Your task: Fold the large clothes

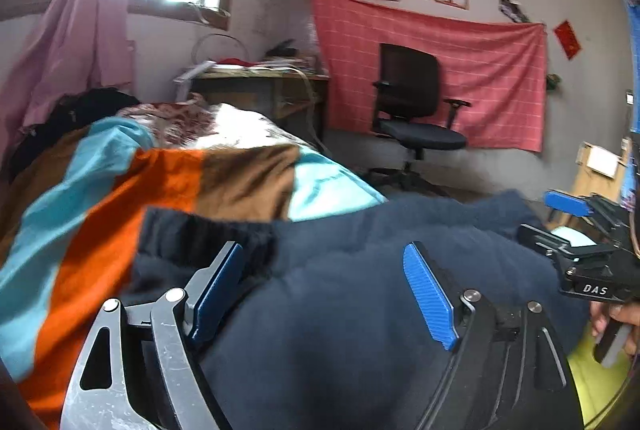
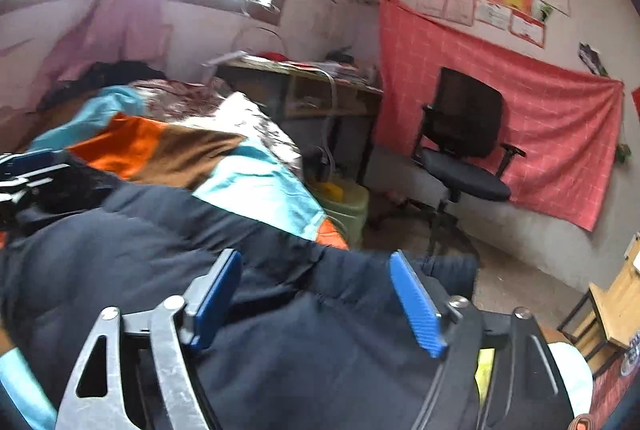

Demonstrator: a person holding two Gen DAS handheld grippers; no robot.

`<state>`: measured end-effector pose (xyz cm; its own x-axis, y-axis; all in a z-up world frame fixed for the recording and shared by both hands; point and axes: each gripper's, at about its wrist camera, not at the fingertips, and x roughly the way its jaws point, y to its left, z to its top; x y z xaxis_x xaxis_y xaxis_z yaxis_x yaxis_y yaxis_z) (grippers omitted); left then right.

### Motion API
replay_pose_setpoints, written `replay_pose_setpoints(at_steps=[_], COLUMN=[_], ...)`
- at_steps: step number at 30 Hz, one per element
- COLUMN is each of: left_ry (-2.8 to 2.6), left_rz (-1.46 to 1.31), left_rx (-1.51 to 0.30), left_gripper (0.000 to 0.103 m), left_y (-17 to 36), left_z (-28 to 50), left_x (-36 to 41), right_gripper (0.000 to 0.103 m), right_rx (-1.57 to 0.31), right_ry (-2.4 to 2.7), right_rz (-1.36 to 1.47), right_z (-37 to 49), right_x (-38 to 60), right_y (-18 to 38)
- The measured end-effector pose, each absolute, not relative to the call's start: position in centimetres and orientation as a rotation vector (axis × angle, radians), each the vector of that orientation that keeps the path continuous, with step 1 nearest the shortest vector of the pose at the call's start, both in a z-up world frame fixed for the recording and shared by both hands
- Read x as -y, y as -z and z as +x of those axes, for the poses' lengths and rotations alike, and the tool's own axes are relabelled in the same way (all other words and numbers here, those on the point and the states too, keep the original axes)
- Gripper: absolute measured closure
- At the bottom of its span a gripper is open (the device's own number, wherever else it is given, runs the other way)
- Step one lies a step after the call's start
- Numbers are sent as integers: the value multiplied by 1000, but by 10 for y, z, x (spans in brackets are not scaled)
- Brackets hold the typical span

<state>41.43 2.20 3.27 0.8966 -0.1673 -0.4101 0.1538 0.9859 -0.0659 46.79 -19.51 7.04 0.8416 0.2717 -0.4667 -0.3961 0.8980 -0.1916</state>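
Left wrist: a striped bedspread (image 1: 168,181) is seen under the navy padded jacket (image 1: 340,310); the left gripper (image 1: 324,290) is spread apart above it. Right wrist: the right gripper (image 2: 316,294) is likewise apart, probably between folds; a hem must be gripped next.

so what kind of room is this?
Most likely a lived-in bedroom: a bed under a striped blanket, a cluttered desk by the window, an office chair. A dark garment lies on the bed.
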Motion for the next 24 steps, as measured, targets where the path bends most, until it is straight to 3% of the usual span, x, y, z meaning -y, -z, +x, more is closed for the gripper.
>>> replay_pose_setpoints(at_steps=[9,12,24], left_ry=[199,161,-10], left_rz=[25,9,-202], left_rx=[-540,-530,-561], left_gripper=[20,11,8], left_y=[1,5,17], left_z=[426,436,486], left_x=[8,8,-56], right_gripper=[16,14,0], right_rx=[-566,-601,-649], right_ry=[-460,-458,-407], right_rz=[-238,-216,-239], right_z=[442,458,533], right_x=[198,190,164], right_y=[-37,-24,-12])
